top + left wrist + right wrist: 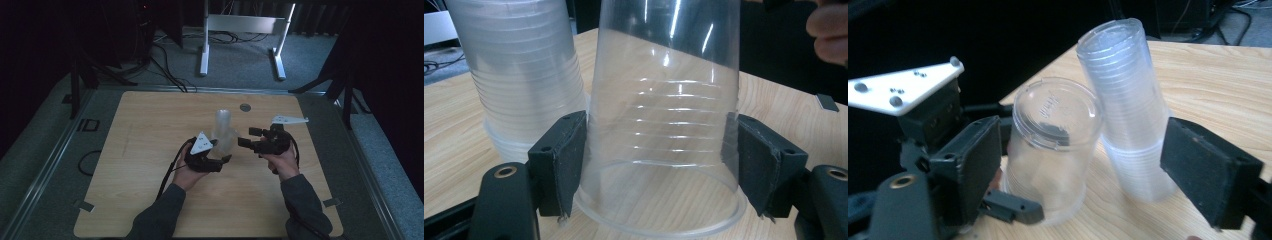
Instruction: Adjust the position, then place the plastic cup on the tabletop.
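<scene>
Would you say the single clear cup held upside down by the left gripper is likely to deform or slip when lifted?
Probably both. The single cup looks thin-walled, so the left gripper may dent it. Its glossy, tapered side could slip. It seems light, and the stack of cups beside it could topple.

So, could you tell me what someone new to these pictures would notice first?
Probably the single clear plastic cup standing upside down near the middle of the wooden table, clasped between the left gripper pads. Just beside it rises a taller stack of nested cups, also inverted. The right gripper faces both with its jaws spread wide, holding nothing.
</scene>
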The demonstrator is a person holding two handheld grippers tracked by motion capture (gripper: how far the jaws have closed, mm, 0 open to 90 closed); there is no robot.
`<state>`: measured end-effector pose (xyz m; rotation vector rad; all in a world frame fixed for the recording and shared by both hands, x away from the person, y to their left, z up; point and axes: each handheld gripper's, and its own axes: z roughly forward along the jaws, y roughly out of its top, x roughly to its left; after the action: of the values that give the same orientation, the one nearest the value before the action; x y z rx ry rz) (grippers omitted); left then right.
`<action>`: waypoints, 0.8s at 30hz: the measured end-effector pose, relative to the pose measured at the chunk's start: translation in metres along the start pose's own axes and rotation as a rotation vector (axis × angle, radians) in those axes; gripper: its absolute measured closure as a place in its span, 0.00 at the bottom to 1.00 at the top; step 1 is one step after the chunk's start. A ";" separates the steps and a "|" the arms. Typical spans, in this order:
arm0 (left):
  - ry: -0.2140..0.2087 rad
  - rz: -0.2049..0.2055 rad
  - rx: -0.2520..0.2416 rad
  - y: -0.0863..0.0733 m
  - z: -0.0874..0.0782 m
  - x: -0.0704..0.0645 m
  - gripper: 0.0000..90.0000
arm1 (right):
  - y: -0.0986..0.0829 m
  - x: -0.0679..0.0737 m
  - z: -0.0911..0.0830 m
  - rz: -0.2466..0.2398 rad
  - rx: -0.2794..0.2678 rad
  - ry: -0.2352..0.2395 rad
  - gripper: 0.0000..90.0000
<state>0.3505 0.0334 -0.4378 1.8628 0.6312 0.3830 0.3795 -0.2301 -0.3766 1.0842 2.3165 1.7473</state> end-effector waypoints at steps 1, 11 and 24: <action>0.001 0.005 0.004 0.000 0.000 0.000 0.31 | 0.000 0.000 0.000 0.000 0.000 0.000 0.17; -0.011 0.026 0.030 0.001 -0.005 0.004 0.31 | 0.010 0.004 -0.009 -0.137 0.129 -0.055 0.16; -0.058 0.076 0.079 0.005 -0.008 0.004 0.31 | 0.019 0.018 -0.012 -0.337 0.272 -0.105 0.34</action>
<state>0.3502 0.0404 -0.4307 1.9703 0.5437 0.3569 0.3707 -0.2280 -0.3497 0.7316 2.5389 1.2575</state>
